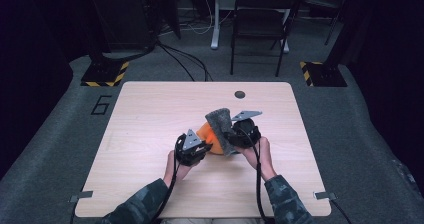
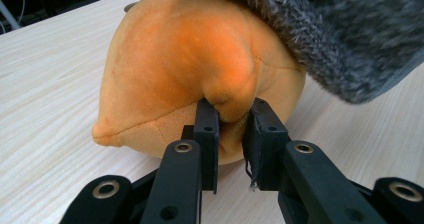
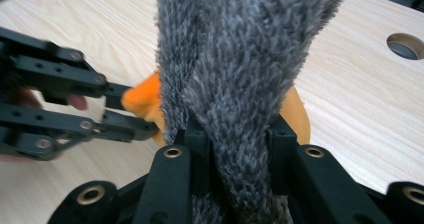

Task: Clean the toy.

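Count on and around the table

One orange plush toy [image 1: 206, 135], one grey fuzzy cloth [image 1: 222, 125], two grippers, left [image 1: 200, 148] and right [image 1: 235, 134], one table [image 1: 150, 114], one far chair [image 1: 260, 14].

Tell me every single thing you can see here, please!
Orange plush toy: one, orange, on the table between the two grippers.
Grey fuzzy sock: one, grey, draped over the plush toy's top.
Table: one, light wood, middle of the high view, with a round hole near its far edge.
Folding chair: one, black, on the floor behind the table.
Striped floor bases: two, black with yellow stripes, on the grey carpet past the table's far corners.
Floor cables: several, black and white, behind the table.
Left gripper: one, black, jaws pinching a fold of the plush toy.
Right gripper: one, black, jaws closed on the sock.
Person's hands: two, camouflage sleeves, entering at the near edge.
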Demonstrator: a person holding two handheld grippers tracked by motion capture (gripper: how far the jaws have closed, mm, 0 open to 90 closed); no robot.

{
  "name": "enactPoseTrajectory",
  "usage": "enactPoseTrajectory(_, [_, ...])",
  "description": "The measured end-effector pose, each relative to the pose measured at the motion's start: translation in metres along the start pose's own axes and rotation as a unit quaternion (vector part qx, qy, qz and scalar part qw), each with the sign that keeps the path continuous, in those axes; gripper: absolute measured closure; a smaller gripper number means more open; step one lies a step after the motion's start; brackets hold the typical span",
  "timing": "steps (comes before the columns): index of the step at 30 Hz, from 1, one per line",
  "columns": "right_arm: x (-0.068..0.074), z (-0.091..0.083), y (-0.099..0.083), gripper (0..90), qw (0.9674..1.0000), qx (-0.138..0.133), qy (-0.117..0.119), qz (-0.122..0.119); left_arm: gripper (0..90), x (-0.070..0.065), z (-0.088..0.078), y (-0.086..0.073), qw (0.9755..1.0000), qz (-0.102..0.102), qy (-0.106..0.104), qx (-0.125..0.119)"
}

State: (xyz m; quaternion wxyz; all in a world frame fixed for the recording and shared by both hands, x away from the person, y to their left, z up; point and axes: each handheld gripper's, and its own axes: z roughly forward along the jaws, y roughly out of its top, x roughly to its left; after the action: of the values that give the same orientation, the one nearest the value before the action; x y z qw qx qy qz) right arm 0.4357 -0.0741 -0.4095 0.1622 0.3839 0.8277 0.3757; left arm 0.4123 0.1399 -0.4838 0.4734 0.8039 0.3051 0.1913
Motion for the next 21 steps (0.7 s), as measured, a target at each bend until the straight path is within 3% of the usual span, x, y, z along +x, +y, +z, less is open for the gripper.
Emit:
enactPoseTrajectory(1, [0.000,0.004,-0.002,70.4,0.9999,0.008,-0.013,0.000,76.8,0.000,0.000,0.000,1.0000,-0.002,-0.001,0.001])
enactPoseTrajectory(4, [-0.003,0.007,-0.006,70.4,0.9998,0.013,-0.016,0.004,76.8,-0.001,0.001,0.000,1.0000,0.004,0.002,0.002])
enactPoseTrajectory(7, [-0.008,0.009,-0.009,70.3,0.9991,0.024,-0.034,-0.007,76.8,-0.001,0.001,0.000,1.0000,0.006,0.003,0.002])
enactPoseTrajectory(11, [-0.021,0.015,-0.015,70.2,0.9985,0.040,-0.036,0.010,76.9,0.001,0.001,-0.001,1.0000,-0.001,0.003,0.004])
enactPoseTrajectory(12, [-0.022,0.016,-0.017,70.2,0.9980,0.046,-0.035,0.025,76.8,0.001,0.001,-0.001,1.0000,-0.001,0.002,0.005])
enactPoseTrajectory(16, [-0.033,0.020,-0.025,70.2,0.9967,0.060,-0.046,0.028,76.9,0.001,0.002,-0.001,1.0000,0.001,0.004,0.003])
enactPoseTrajectory(21, [-0.049,0.032,-0.037,70.1,0.9924,0.096,-0.058,0.052,76.9,0.003,0.002,-0.002,1.0000,-0.003,0.004,0.003])
